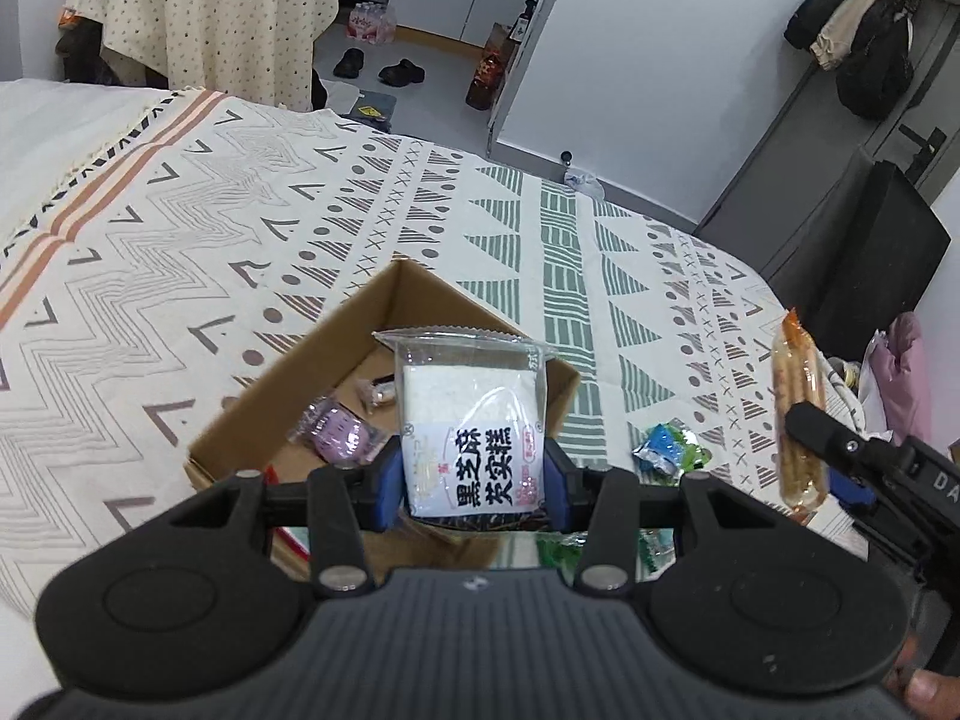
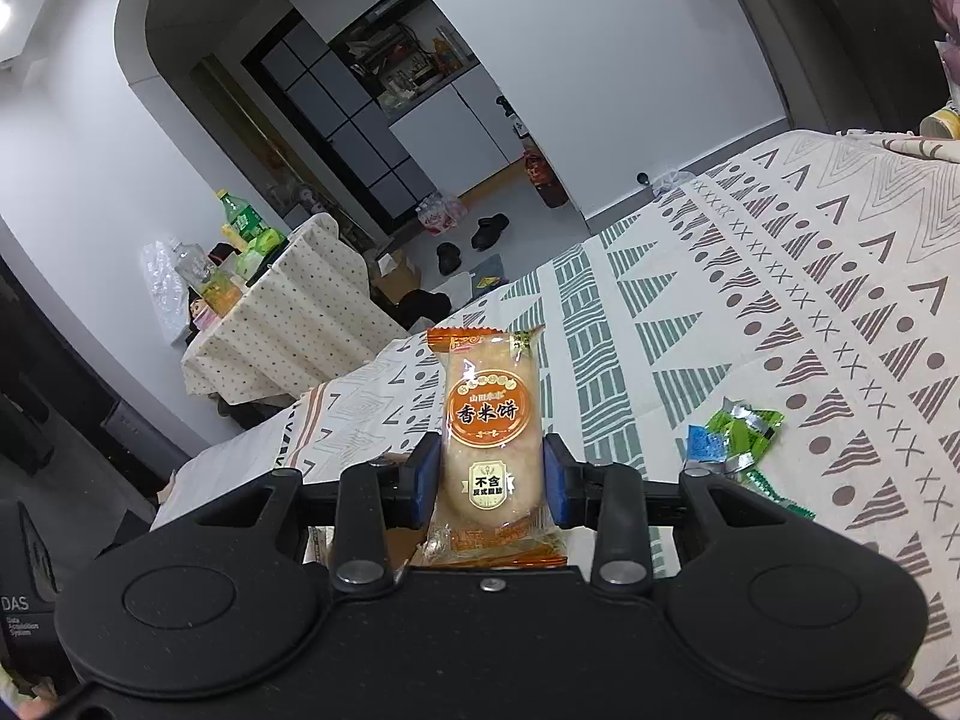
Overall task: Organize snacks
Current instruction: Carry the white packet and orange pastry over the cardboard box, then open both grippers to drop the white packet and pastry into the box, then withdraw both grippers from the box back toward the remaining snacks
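Both packs look light and crinkly: left gripper (image 1: 474,477) pinches the white cake pack (image 1: 471,420) low-centre over the cardboard box (image 1: 300,384), right gripper (image 2: 489,483) pinches the probably brittle rice cracker (image 2: 489,438) mid-frame, best gripped mid-body.

The near part of the cardboard box (image 1: 252,420) is hidden behind the left gripper (image 1: 474,474), and the lower end of the white cake packet (image 1: 471,420) is covered by the gripper body. The foot of the orange rice cracker packet (image 2: 489,438) is masked likewise in the right wrist view. The green and blue wrappers (image 2: 729,438) near the bedspread's (image 1: 180,228) edge are too small to be read.
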Motion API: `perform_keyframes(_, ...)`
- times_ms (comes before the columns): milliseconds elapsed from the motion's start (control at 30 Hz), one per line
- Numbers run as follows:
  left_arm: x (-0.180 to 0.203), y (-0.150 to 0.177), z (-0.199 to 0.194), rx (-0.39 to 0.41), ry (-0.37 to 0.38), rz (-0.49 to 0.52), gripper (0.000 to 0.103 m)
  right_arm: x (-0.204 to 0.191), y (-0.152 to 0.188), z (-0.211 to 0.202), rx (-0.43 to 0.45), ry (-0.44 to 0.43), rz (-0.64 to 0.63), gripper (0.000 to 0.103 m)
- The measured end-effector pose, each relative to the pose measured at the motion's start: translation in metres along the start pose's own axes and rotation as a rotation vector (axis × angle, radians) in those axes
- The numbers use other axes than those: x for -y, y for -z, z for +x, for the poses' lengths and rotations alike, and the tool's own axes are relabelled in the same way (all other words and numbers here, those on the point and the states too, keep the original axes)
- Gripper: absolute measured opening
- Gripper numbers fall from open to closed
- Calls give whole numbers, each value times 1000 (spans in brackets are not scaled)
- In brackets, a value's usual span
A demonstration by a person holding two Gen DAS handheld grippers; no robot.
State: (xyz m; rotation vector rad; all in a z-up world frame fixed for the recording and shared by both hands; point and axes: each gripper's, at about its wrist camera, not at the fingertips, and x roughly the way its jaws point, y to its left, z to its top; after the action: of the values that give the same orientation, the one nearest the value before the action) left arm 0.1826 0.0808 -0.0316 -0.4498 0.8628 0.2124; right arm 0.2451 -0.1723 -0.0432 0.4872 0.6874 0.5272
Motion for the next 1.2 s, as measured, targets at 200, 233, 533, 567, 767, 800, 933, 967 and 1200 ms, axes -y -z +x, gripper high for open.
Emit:
perform_keyframes(200, -16, -12, 3, -8, 40, -4, 45, -32, 6, 11, -9, 2, -48, 35)
perform_keyframes(233, -19, -13, 5, -10, 44, -5, 45, -35, 9, 13, -16, 3, -52, 35)
perform_keyframes(533, -53, -19, 26, -46, 32, -39, 46, -66, 32, 45, -82, 10, -86, 35)
perform_keyframes(567, -57, -18, 27, -42, 21, -41, 48, -67, 34, 49, -86, 9, -85, 35)
perform_keyframes(767, -70, -16, 24, -46, 23, -39, 61, -74, 35, 62, -95, -15, -83, 35)
perform_keyframes(800, -71, -15, 22, -42, 19, -40, 64, -75, 36, 64, -93, -36, -74, 35)
perform_keyframes(933, -77, -14, 15, -22, 19, -61, 72, -73, 40, 69, -96, -82, -44, 46)
perform_keyframes(967, -77, -13, 14, -21, 15, -61, 76, -70, 40, 66, -92, -91, -34, 57)
perform_keyframes(1200, -72, -5, 8, -20, -10, -63, 87, -55, 28, 28, -59, -56, -43, 65)
